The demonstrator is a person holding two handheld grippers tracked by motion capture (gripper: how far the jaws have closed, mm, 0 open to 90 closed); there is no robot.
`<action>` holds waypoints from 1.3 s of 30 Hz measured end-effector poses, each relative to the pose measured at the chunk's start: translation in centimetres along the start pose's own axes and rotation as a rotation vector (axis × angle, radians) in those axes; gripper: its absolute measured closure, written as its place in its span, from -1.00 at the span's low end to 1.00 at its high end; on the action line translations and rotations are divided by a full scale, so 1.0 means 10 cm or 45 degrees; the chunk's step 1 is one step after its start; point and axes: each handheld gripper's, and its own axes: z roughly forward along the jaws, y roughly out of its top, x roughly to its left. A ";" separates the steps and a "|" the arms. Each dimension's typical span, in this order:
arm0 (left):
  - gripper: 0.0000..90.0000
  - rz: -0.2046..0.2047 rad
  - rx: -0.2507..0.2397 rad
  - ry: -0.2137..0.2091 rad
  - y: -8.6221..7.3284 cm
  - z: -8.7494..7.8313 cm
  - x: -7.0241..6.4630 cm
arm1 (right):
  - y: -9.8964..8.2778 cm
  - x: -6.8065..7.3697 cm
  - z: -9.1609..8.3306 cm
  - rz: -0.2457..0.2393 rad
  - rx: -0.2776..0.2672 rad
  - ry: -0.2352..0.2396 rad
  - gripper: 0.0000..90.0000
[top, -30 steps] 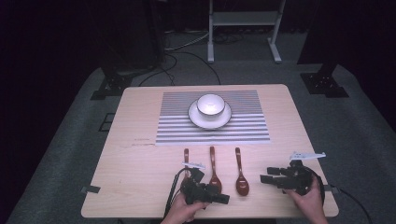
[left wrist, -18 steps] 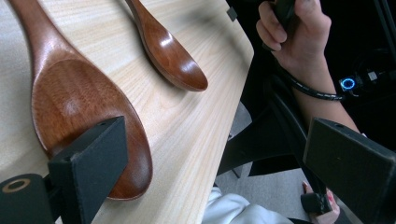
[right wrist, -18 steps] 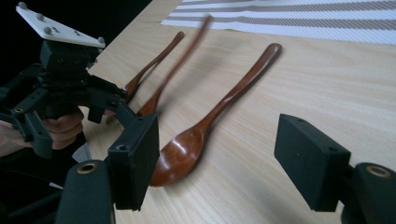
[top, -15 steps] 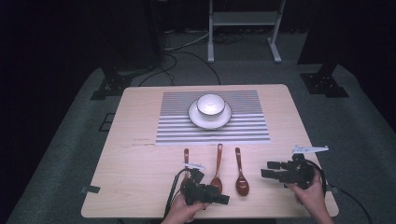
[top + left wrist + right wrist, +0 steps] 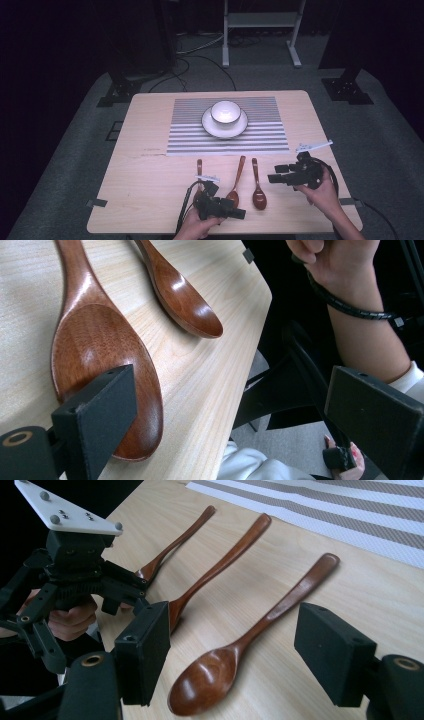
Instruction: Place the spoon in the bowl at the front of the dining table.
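Three brown wooden spoons lie side by side near the table's front edge: a left spoon [image 5: 199, 172], a middle spoon [image 5: 236, 180] with its handle slanted right, and a right spoon [image 5: 257, 187]. My left gripper [image 5: 236, 206] is open at the front edge, pointing right. In the left gripper view one jaw rests by the middle spoon's bowl [image 5: 100, 355], and the other hangs past the table edge. My right gripper [image 5: 276, 173] is open, pointing left. In the right gripper view its jaws straddle the right spoon [image 5: 240, 645] from above.
A white bowl [image 5: 225, 112] stands on a white plate [image 5: 210, 127] on a striped placemat [image 5: 260, 135] at mid-table. The table's front edge [image 5: 250, 355] runs close beside the left gripper. A person's hand and wrist [image 5: 360, 305] hold the right gripper.
The middle spoon's handle has swung to the right. My right gripper has moved left and slightly forward, closer to the right spoon. The left gripper has hardly moved.
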 end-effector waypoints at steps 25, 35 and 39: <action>-0.88 0.006 -0.001 -0.007 0.00 0.01 0.00 | 0.48 0.12 0.38 -0.073 0.137 0.016 -0.35; -0.88 0.001 -0.004 -0.011 -0.01 0.00 0.01 | 0.59 0.13 0.55 -0.089 0.174 0.020 -0.35; -0.88 0.002 -0.003 -0.009 -0.01 0.00 0.01 | 0.63 0.12 0.59 -0.084 0.186 0.017 -0.35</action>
